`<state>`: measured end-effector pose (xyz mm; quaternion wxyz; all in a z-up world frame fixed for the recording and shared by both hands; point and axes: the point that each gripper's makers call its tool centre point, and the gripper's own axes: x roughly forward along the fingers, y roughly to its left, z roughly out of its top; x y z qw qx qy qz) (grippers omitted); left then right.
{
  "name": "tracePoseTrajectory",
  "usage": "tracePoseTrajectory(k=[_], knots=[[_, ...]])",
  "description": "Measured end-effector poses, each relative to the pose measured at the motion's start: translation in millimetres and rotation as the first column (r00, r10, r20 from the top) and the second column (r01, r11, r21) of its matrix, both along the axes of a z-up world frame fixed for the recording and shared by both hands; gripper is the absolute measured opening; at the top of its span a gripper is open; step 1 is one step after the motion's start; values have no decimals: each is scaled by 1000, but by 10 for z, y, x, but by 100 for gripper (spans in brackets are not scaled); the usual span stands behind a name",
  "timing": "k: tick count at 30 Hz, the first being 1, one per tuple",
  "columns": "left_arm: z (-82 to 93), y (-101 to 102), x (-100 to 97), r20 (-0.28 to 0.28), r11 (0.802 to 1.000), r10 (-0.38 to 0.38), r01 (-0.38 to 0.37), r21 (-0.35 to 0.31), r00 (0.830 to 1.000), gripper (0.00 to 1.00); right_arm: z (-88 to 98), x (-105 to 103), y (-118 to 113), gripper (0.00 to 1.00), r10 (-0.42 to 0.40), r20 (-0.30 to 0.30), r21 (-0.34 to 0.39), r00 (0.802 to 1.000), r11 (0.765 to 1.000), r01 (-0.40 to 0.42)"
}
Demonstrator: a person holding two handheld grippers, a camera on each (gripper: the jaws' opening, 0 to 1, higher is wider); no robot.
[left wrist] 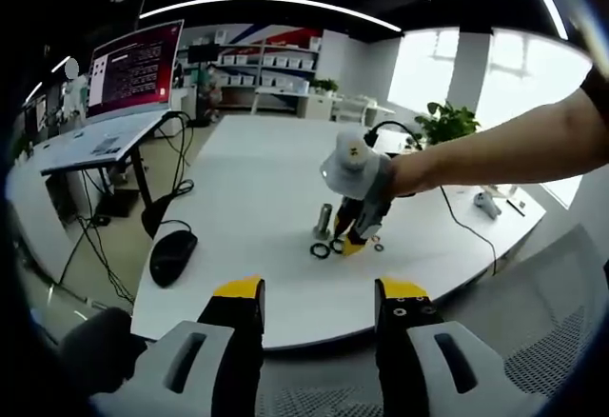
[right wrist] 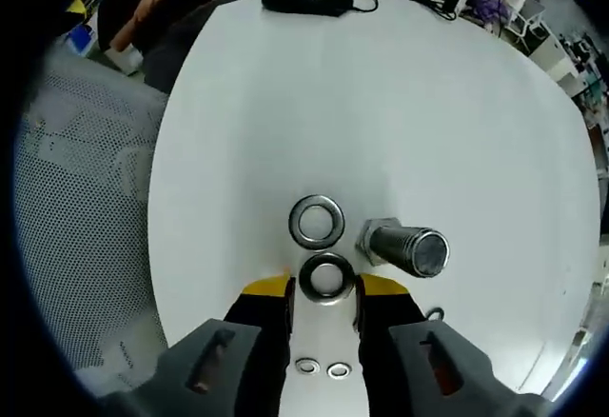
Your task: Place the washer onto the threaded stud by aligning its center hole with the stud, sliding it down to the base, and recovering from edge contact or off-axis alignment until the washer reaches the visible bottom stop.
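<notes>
My right gripper (right wrist: 325, 295) hangs over the white table (right wrist: 400, 103) with its jaws apart on either side of a large washer (right wrist: 326, 277), not yet pinched, so I can close on its rim and lift it flat. A second large washer (right wrist: 317, 222) lies just beyond, and the threaded stud (right wrist: 404, 248) stands on its hex base just beside both, a short carry away. Two small washers (right wrist: 322, 368) lie under my jaws. My left gripper (left wrist: 319, 305) waits open and empty at the table's near edge, out of the way
</notes>
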<state>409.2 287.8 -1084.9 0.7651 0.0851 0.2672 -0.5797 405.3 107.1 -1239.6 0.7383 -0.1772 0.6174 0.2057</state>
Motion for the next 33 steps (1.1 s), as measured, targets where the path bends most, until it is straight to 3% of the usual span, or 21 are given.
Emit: tracePoseTrajectory(k=[4, 8, 12, 15, 33], knots=[[-8, 5, 10, 0, 1000, 0, 0, 0, 1000, 45, 2, 3, -14, 26, -52, 6, 8, 999, 999, 52], [-5, 2, 6, 0, 1000, 0, 0, -1, 1000, 44, -2, 7, -29, 25, -46, 11, -5, 999, 999, 46], [-10, 3, 10, 0, 1000, -2, 2, 0, 1000, 44, 56, -17, -6, 24, -47, 45, -20, 998, 999, 48], [-2, -4, 3, -1, 1000, -2, 2, 0, 1000, 44, 110, 18, 34, 23, -74, 68, 10, 995, 997, 73], [2, -3, 5, 0, 1000, -2, 2, 0, 1000, 43, 708, 93, 41, 23, -29, 132, 25, 991, 999, 26]])
